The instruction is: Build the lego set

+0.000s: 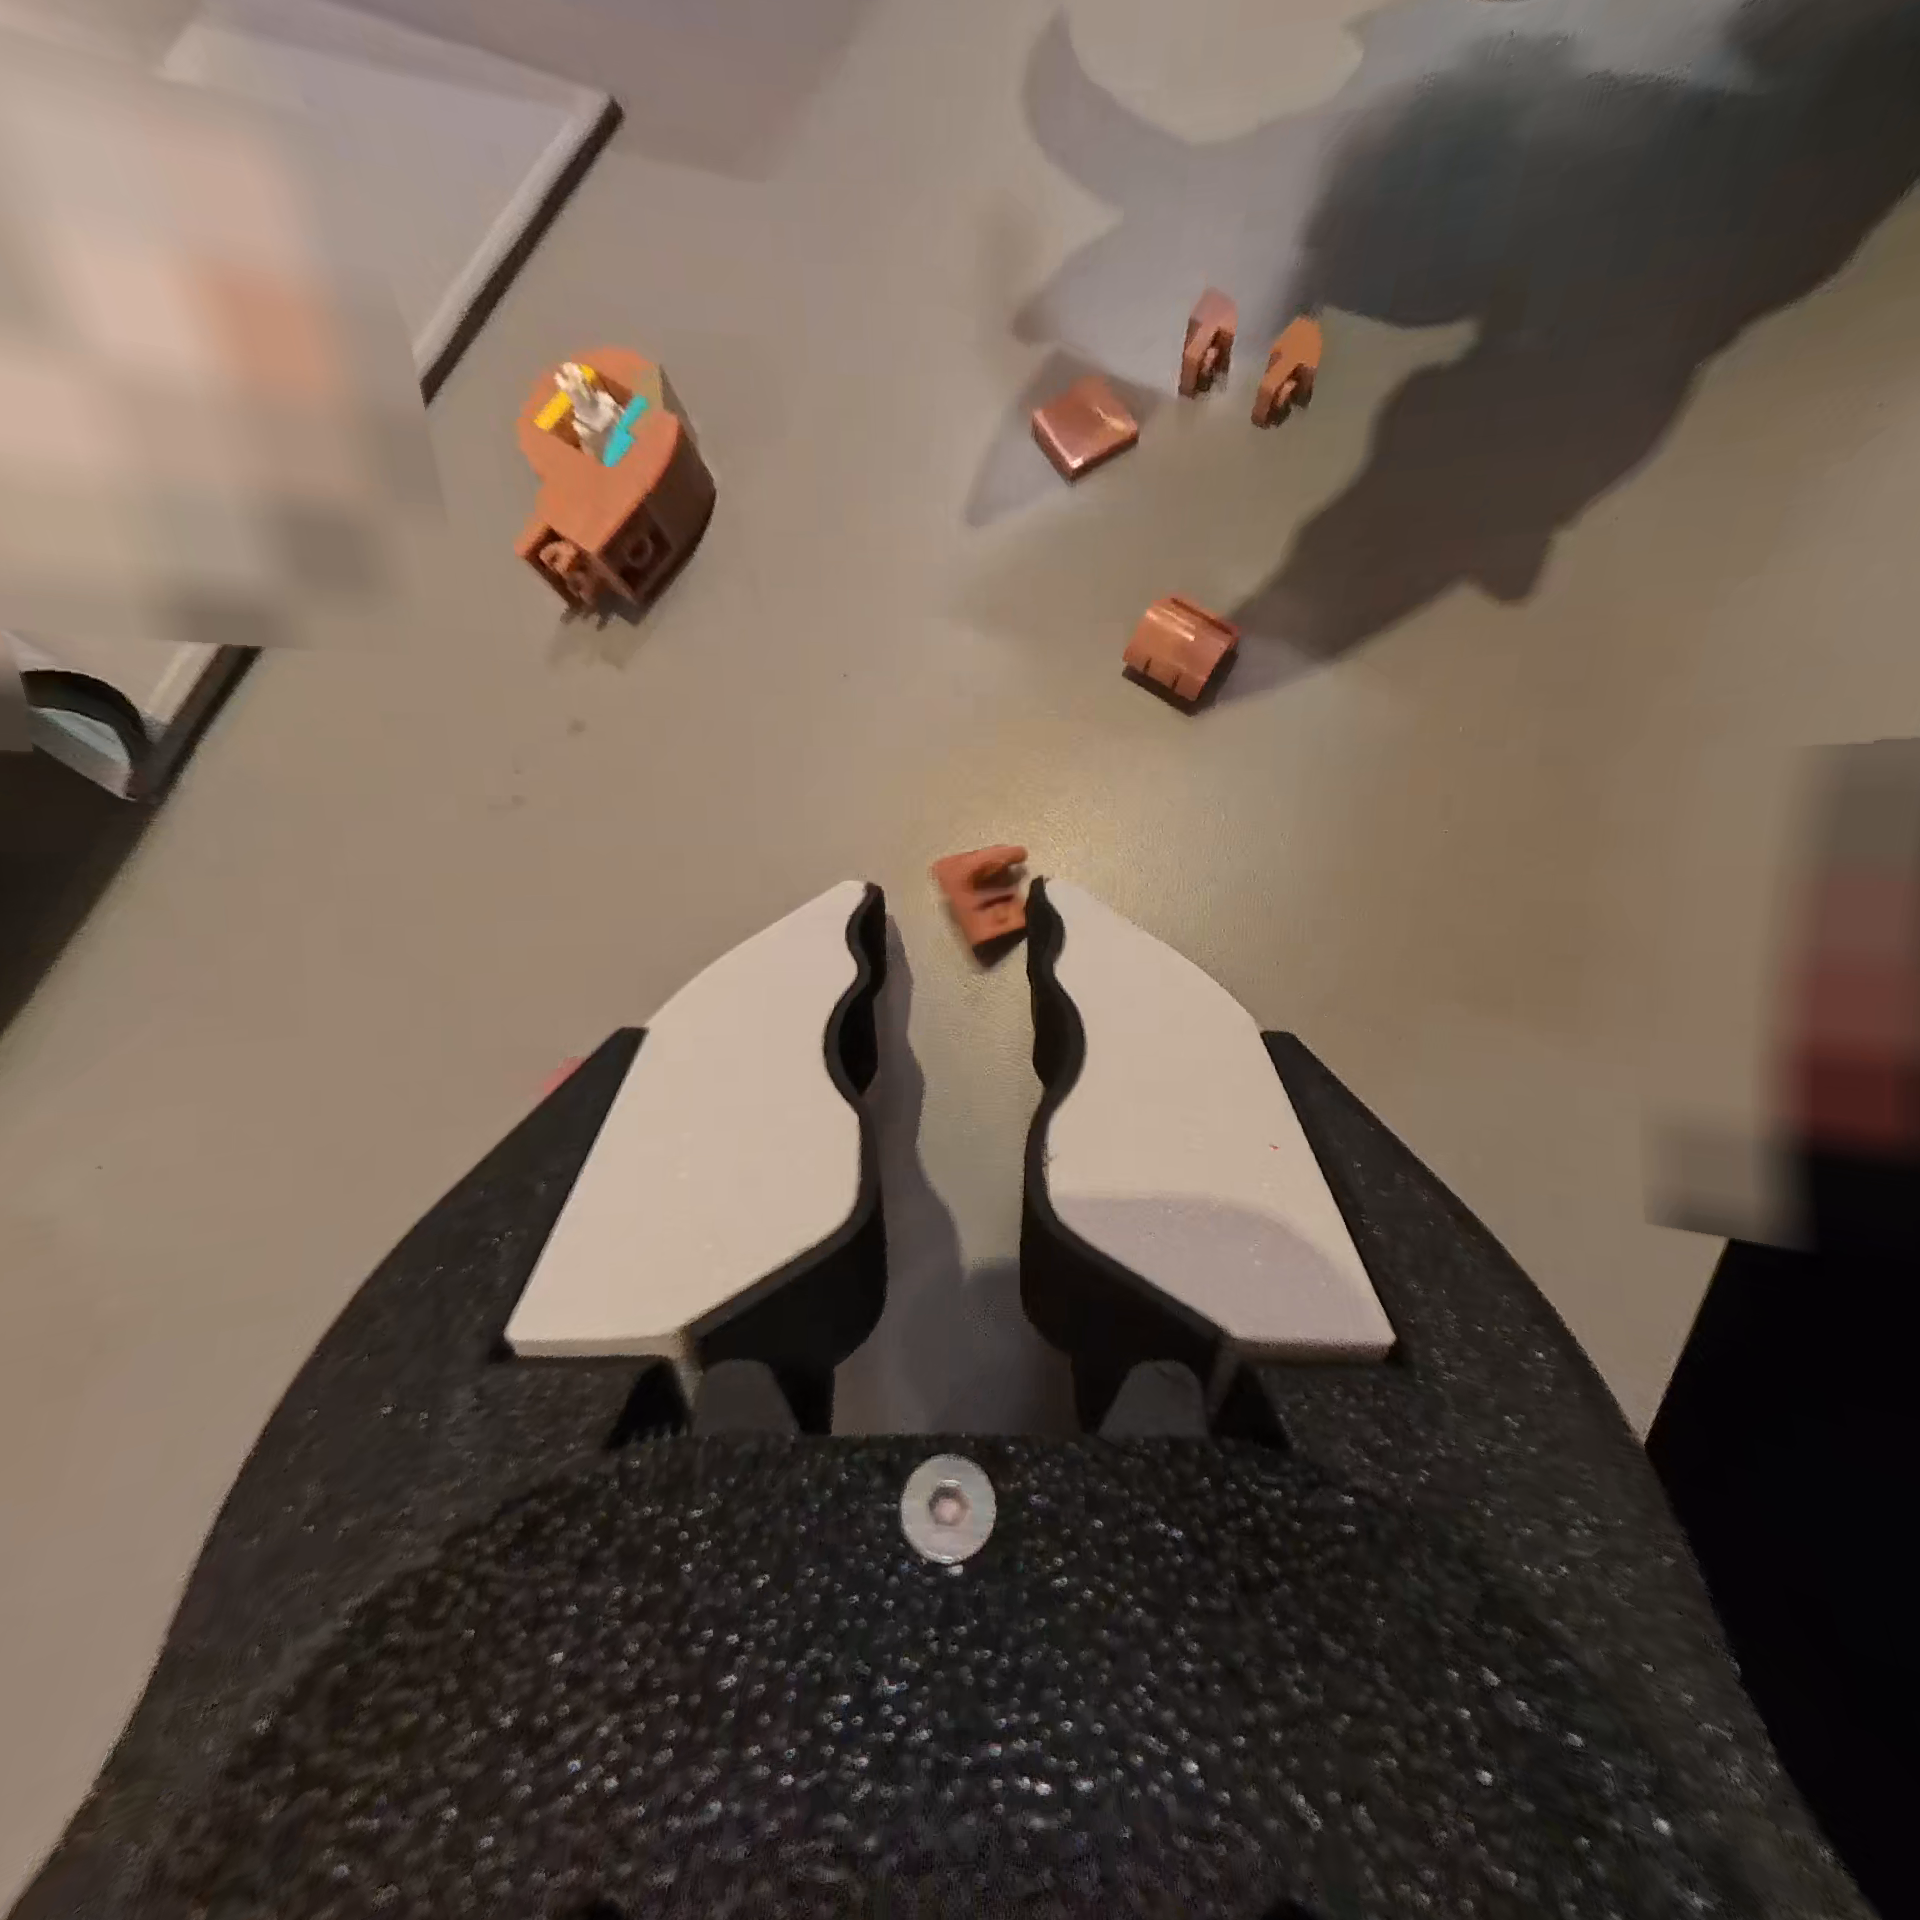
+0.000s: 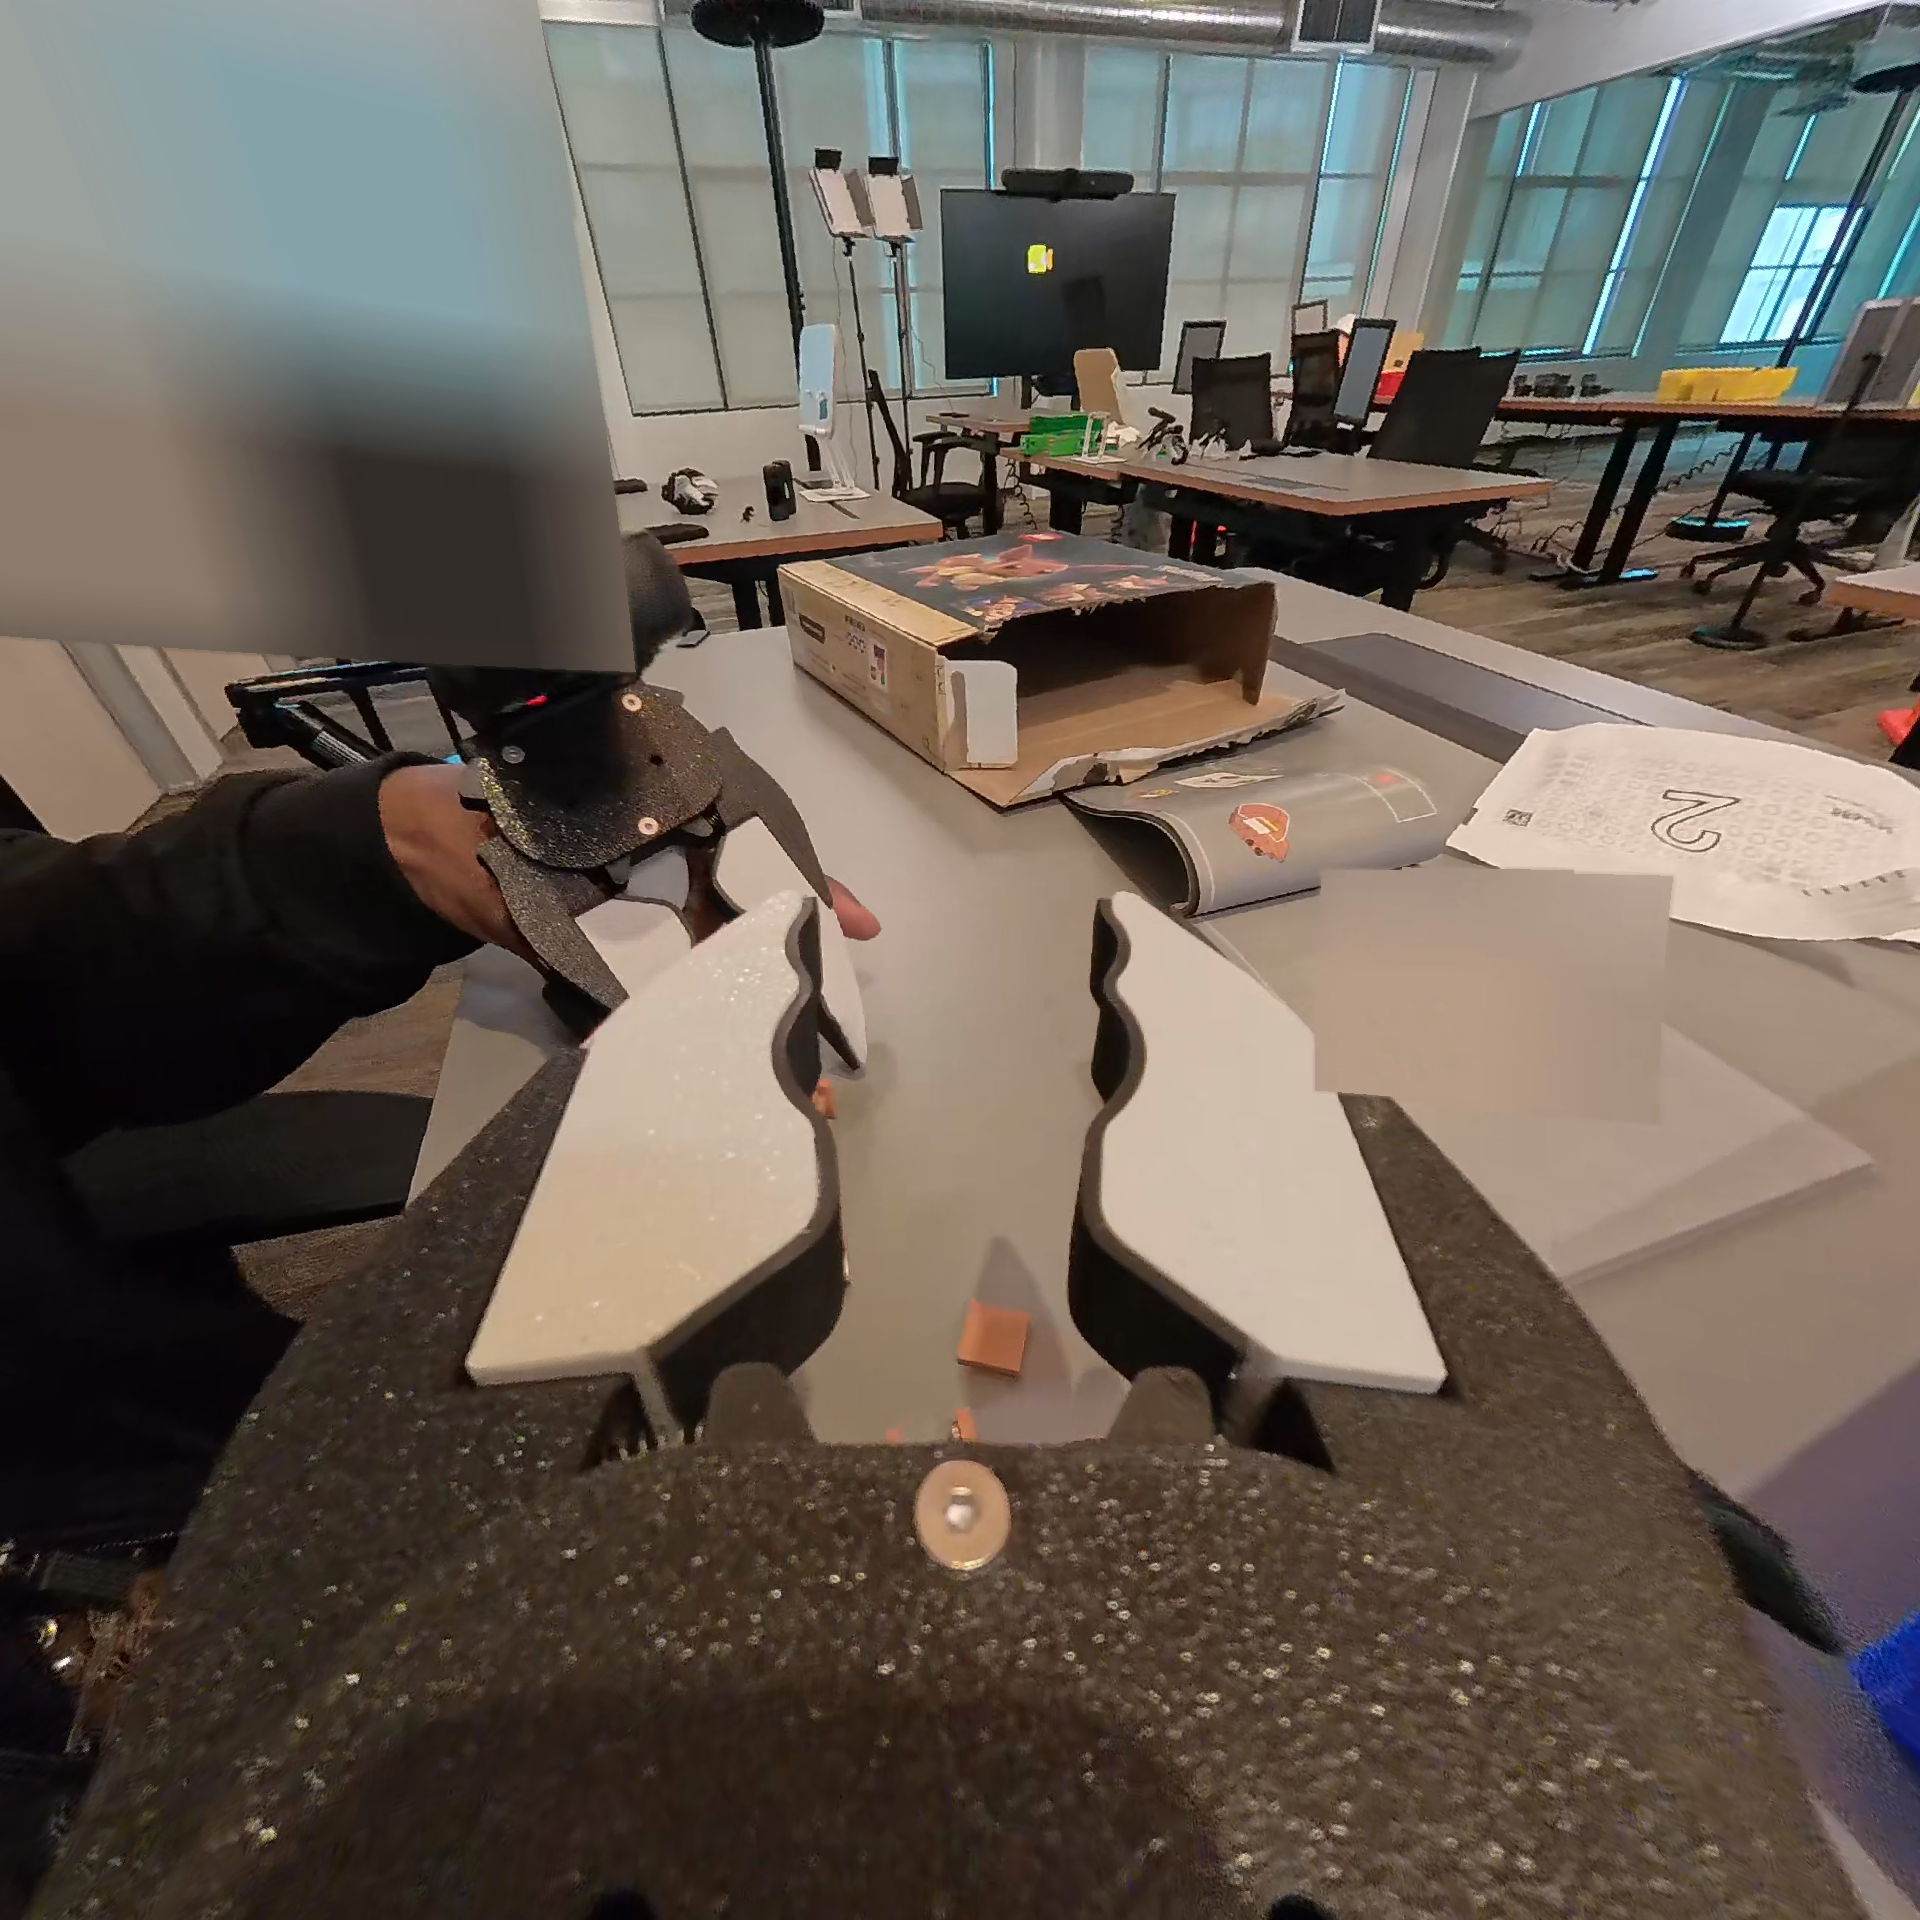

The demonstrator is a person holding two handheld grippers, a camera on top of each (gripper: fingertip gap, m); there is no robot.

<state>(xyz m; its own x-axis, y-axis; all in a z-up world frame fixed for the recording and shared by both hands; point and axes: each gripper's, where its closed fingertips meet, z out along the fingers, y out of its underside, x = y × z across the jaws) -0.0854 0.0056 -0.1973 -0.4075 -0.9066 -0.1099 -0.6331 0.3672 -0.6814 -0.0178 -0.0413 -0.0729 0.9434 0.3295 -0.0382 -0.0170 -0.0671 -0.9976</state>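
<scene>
So my left gripper [image 1: 956, 904] is spread over the grey table [image 1: 520, 935], a small brown clip piece [image 1: 977, 896] against its right pad; my right gripper [image 2: 951, 925] hangs spread, holding nothing.

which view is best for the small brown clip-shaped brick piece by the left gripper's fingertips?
Left wrist view. The small brown clip-shaped brick piece lies in full sight on the grey table, between the left gripper's parted fingertips, close to the right one. In the right wrist view only a brown sliver shows, behind the right gripper's own finger.
</scene>
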